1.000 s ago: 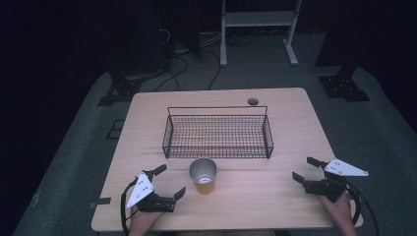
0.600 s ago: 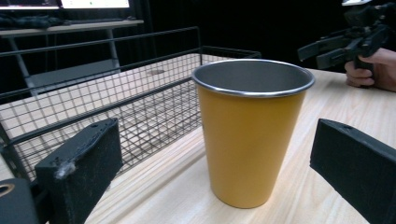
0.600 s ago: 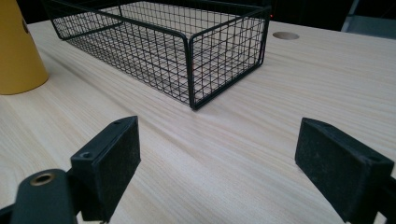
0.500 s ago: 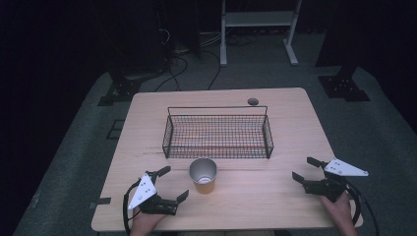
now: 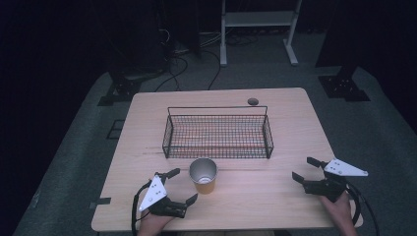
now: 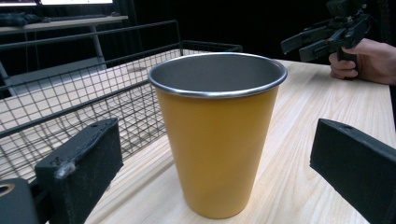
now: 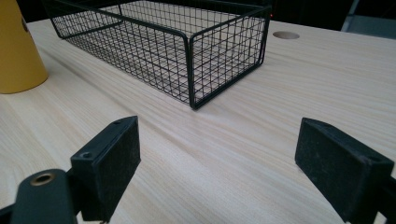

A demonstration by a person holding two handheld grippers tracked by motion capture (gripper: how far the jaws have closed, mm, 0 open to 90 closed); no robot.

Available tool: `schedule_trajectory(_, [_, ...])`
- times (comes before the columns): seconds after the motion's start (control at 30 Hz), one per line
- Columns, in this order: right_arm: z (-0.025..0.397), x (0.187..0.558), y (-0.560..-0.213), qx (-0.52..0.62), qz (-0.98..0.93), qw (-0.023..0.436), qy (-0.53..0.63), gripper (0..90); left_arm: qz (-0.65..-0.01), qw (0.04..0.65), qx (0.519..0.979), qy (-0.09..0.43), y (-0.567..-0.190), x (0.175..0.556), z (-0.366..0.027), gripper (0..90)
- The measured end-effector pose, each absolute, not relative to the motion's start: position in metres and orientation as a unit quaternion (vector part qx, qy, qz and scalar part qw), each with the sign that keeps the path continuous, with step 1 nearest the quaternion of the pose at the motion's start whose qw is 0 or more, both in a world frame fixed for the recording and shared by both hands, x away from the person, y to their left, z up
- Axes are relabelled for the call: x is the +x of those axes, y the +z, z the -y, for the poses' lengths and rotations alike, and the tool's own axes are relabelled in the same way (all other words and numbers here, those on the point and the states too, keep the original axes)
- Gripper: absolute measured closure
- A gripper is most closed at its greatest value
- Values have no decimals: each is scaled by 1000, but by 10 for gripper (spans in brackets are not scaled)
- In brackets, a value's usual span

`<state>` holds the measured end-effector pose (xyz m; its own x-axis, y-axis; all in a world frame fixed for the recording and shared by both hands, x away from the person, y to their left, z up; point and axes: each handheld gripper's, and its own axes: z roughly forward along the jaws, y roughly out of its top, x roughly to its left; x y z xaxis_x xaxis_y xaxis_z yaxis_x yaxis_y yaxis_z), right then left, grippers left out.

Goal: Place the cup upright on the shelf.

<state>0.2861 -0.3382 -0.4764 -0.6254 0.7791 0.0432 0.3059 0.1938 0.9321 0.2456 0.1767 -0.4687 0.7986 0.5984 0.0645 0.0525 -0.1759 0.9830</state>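
Half the yellow cup is cut off in the right gripper view.

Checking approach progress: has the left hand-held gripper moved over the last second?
Yes. The left hand-held gripper has edged right and forward toward the cup, closing the gap to it; the cup stands in the same place before the wire basket.

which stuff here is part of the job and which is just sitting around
In the job:
- yellow cup, upright, between the open jaws of the left gripper
- wire basket, just behind it

Just there:
- right gripper, open, apart from both
- table hole
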Motion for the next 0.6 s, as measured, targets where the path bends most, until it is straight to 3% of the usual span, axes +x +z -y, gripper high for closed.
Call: schedule_trajectory(0.6, [337, 286, -476, 364, -741, 228, 516, 131, -233, 591, 741, 218, -472, 256, -156, 14])
